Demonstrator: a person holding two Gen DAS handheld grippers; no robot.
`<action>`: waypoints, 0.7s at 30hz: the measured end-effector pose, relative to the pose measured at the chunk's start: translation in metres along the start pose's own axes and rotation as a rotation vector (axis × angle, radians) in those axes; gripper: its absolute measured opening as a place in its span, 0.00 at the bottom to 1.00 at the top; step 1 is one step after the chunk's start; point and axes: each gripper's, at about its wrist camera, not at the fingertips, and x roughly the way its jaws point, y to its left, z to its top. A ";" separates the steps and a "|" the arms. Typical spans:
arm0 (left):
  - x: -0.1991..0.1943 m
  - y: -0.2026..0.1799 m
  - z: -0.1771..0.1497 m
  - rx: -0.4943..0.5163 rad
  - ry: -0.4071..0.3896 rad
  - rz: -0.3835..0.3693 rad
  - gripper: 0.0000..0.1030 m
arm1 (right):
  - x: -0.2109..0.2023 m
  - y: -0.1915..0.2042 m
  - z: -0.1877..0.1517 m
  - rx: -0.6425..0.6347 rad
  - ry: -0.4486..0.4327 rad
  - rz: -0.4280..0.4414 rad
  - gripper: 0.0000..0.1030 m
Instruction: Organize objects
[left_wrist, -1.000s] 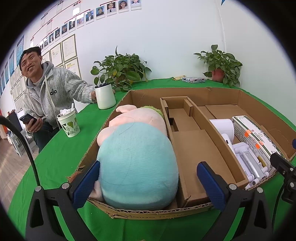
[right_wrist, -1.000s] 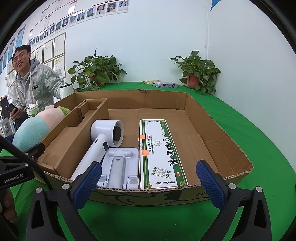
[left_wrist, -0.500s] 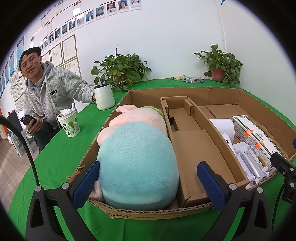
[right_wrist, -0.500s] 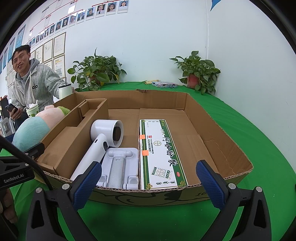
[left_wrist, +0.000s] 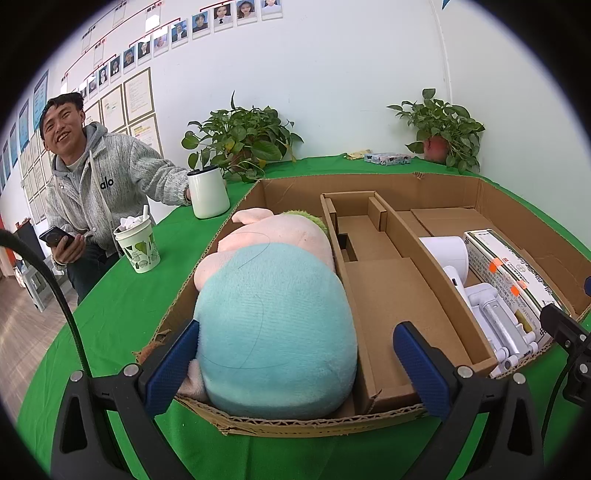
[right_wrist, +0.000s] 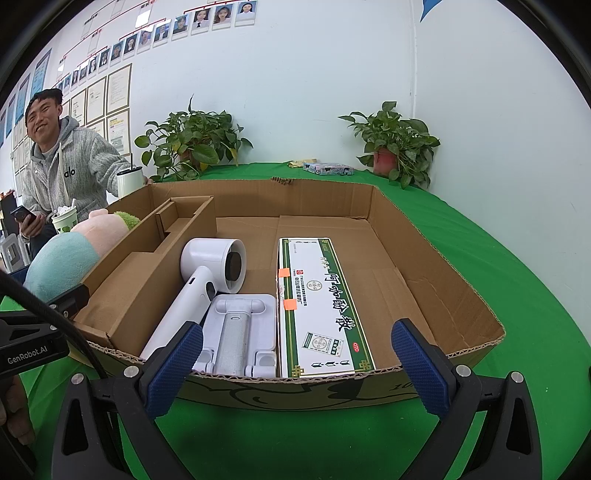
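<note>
A shallow cardboard box (left_wrist: 369, 186) (right_wrist: 443, 266) lies on the green table. Its left compartment holds a teal and pink plush toy (left_wrist: 273, 317) (right_wrist: 74, 251). The right compartment holds a white hair dryer (right_wrist: 207, 273) (left_wrist: 448, 258), a white folding stand (right_wrist: 236, 328) (left_wrist: 498, 321) and a long green and white carton (right_wrist: 321, 306) (left_wrist: 506, 273). My left gripper (left_wrist: 295, 369) stands open just in front of the plush toy, at the box's near wall. My right gripper (right_wrist: 295, 369) hangs open before the carton and stand, empty.
A cardboard divider insert (left_wrist: 380, 258) splits the box. A person in a grey hoodie (left_wrist: 99, 192) sits at the left, a hand on a white mug (left_wrist: 207, 192). A paper cup (left_wrist: 138, 245) stands nearby. Two potted plants (left_wrist: 240, 144) (left_wrist: 439, 129) line the far edge.
</note>
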 end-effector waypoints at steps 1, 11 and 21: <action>0.000 0.000 0.000 0.000 0.000 0.000 0.99 | 0.000 0.000 0.000 0.000 0.000 0.000 1.00; 0.001 0.000 -0.001 -0.003 0.002 -0.006 0.99 | -0.001 0.000 0.000 -0.001 0.000 -0.001 1.00; 0.001 0.000 -0.001 -0.002 0.002 -0.006 0.99 | -0.001 0.001 0.000 0.000 0.000 -0.002 1.00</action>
